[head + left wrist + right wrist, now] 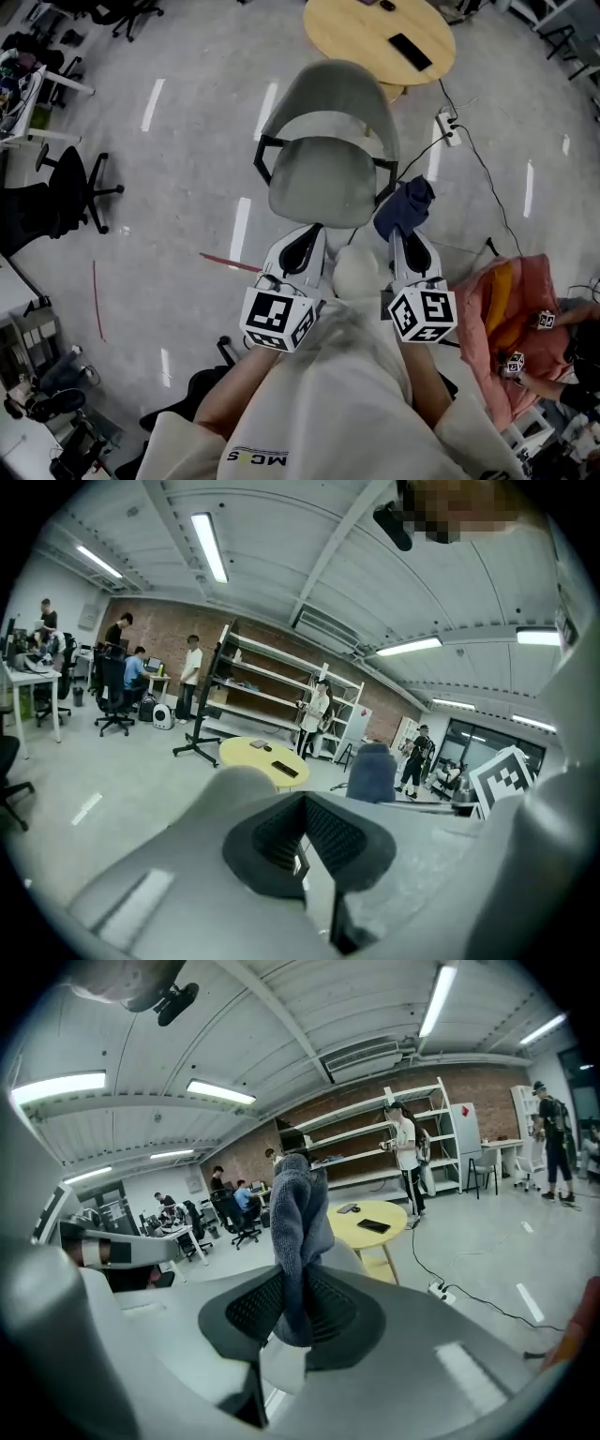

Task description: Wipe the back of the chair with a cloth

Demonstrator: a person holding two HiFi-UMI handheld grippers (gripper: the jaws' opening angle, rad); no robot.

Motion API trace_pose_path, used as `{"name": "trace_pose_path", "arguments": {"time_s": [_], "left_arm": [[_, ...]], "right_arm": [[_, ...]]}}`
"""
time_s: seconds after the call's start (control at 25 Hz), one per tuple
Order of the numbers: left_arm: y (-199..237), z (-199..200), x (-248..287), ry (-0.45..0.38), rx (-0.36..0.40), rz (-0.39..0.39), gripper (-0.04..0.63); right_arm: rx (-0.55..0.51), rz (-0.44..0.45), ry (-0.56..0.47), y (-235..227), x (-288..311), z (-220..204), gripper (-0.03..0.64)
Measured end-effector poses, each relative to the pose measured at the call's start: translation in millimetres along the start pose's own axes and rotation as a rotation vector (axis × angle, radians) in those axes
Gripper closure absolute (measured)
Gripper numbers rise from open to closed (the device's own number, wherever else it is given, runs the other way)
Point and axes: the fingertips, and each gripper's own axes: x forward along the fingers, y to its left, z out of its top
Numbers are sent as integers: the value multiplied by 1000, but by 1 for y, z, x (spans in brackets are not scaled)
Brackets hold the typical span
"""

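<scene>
A grey chair [323, 178] stands just ahead of me, its curved backrest [342, 94] on the far side of the seat. My right gripper [403, 236] is shut on a dark blue cloth [405, 208], which stands bunched above the jaws by the chair's right armrest. In the right gripper view the cloth [298, 1227] rises from between the closed pads of the right gripper [291, 1312]. My left gripper [307, 239] hovers at the seat's near edge. In its own view the left gripper [302, 832] is shut with nothing in it, and the cloth [372, 772] shows to its right.
A round yellow table [380, 37] with a phone on it stands behind the chair. A power strip [448, 127] and cable lie on the floor to the right. At the left is a black office chair [70, 192]; a pink bundle [506, 319] is at the right.
</scene>
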Motion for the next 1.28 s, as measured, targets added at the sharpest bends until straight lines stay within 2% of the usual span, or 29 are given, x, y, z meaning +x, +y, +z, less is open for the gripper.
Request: {"name": "trace_pose_path", "arguments": {"time_s": [0.16, 0.4, 0.68, 0.92, 1.28], "left_arm": [[27, 5, 20, 26, -42, 34, 595], [56, 17, 52, 29, -53, 67, 595], [67, 6, 86, 100, -77, 27, 595], [75, -17, 106, 130, -33, 5, 595], [105, -41, 138, 109, 19, -3, 595]], "right_arm": [[20, 1, 52, -6, 31, -2, 540], [43, -31, 49, -30, 79, 6, 540], [12, -46, 89, -56, 129, 1, 540], [32, -76, 136, -69, 167, -23, 540], [43, -124, 197, -86, 221, -75, 540]]}}
